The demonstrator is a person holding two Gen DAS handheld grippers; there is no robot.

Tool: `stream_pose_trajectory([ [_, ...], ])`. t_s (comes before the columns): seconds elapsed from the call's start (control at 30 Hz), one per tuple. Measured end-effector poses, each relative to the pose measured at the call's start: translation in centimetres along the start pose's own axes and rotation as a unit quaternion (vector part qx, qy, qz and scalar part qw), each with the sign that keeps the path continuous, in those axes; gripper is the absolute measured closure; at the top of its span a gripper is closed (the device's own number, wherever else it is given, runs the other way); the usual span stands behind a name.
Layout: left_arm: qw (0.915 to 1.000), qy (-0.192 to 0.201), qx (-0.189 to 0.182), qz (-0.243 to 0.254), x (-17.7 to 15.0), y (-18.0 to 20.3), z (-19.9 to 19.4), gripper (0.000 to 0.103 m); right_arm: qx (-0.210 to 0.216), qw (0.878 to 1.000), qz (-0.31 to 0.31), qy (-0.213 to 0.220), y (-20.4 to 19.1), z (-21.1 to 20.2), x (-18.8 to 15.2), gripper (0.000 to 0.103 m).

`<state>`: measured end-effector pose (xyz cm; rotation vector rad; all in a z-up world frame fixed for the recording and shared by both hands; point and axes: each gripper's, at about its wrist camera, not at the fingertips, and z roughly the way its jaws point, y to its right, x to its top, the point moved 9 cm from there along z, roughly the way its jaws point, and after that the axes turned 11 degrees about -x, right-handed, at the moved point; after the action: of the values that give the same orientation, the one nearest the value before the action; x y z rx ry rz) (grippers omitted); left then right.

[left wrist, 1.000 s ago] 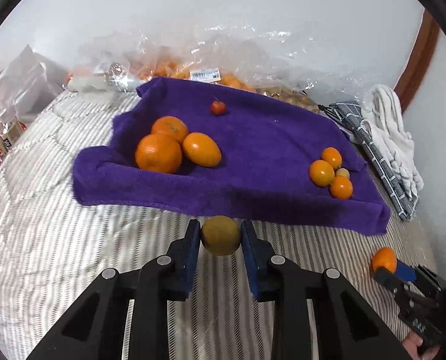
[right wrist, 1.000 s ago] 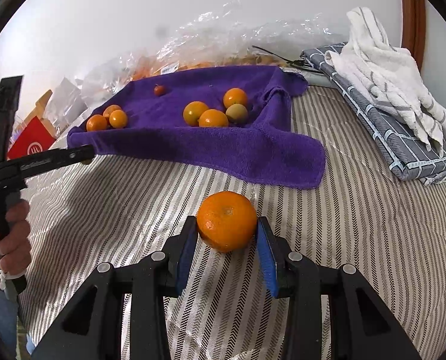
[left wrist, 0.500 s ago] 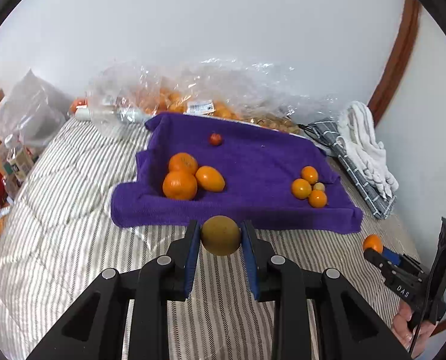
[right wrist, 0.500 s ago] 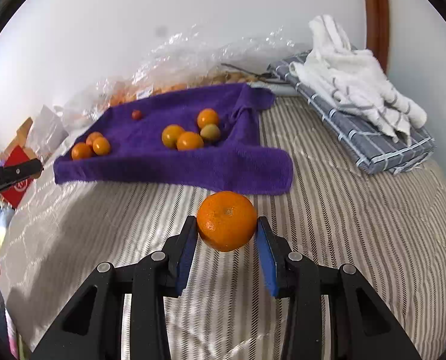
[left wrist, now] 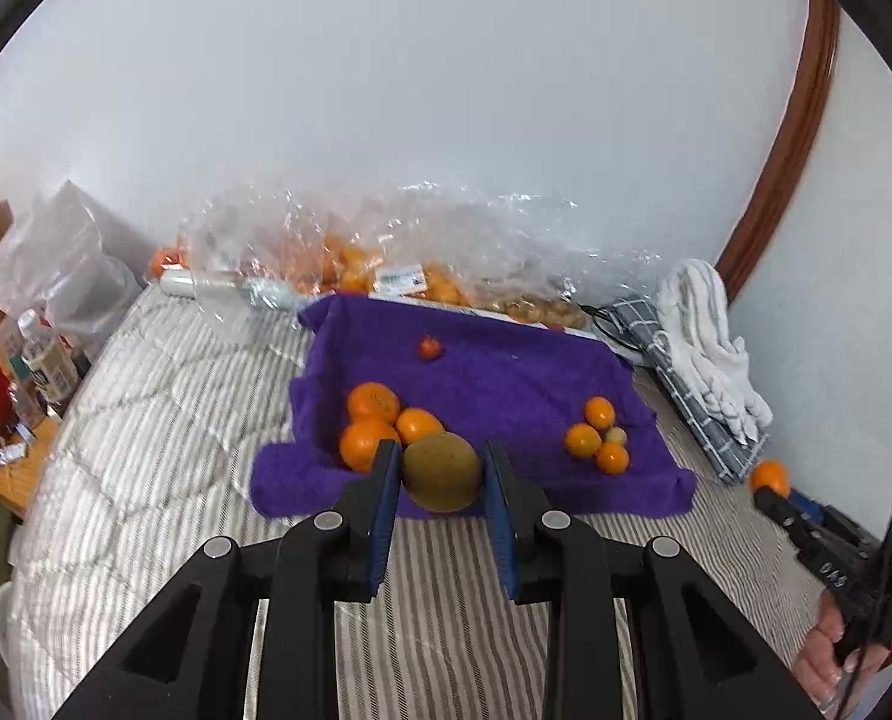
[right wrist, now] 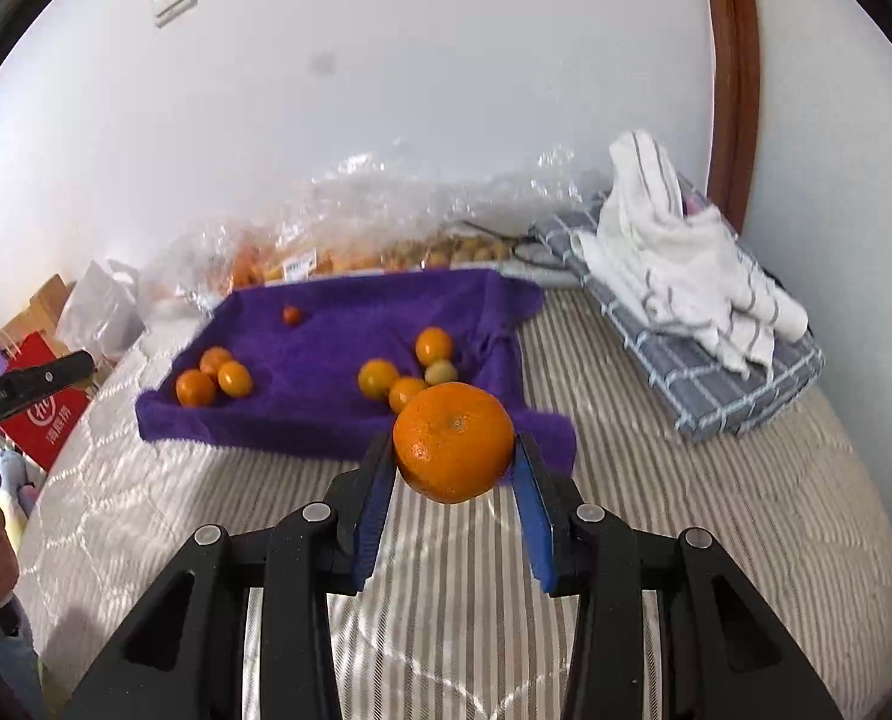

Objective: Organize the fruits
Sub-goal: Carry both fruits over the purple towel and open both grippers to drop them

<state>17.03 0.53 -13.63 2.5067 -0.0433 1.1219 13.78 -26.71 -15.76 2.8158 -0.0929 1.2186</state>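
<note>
Striped bed (left wrist: 164, 420), purple towel (left wrist: 506, 378) sorting fruit. Left gripper (left wrist: 440, 474) clamped on brown fruit (left wrist: 441, 471), right gripper (right wrist: 453, 450) on orange (right wrist: 453, 441), both aloft. Next: place each by its kind.

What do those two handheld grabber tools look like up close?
Both look alike. The left gripper and the right gripper each have two chunky black plastic fingers with triangular cut-outs and round silver rivets at the joints. The inner faces carry flat blue pads. Seen from the side, the right gripper shows a long black bar with small white lettering, too small to read. No cables are clearly visible.
</note>
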Motion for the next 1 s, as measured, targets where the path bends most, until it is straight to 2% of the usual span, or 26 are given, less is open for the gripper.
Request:
stream_pose_trajectory([
  [0.27,0.9999,0.013,0.000,-0.006,3.6,-0.4,-0.5,0.077,0.011,1.000,0.002,0.020,-0.9,-0.5,5.3,0.064],
  [0.53,0.9992,0.026,0.026,-0.014,8.7,-1.6,0.5,0.077,0.040,0.999,-0.012,0.035,-3.7,1.2,10.7,0.064],
  [0.67,0.9984,0.025,0.044,-0.026,10.9,-2.8,1.7,0.077,0.051,0.998,-0.022,0.043,-5.5,2.8,13.3,0.064],
  [0.83,0.9975,0.011,0.047,-0.050,12.7,-4.3,4.5,0.077,0.068,0.996,-0.026,0.041,-7.4,5.4,15.7,0.064],
  [1.0,0.9969,-0.008,0.049,-0.061,12.8,-6.1,7.2,0.077,0.081,0.996,-0.018,0.025,-8.0,9.2,16.7,0.064],
])
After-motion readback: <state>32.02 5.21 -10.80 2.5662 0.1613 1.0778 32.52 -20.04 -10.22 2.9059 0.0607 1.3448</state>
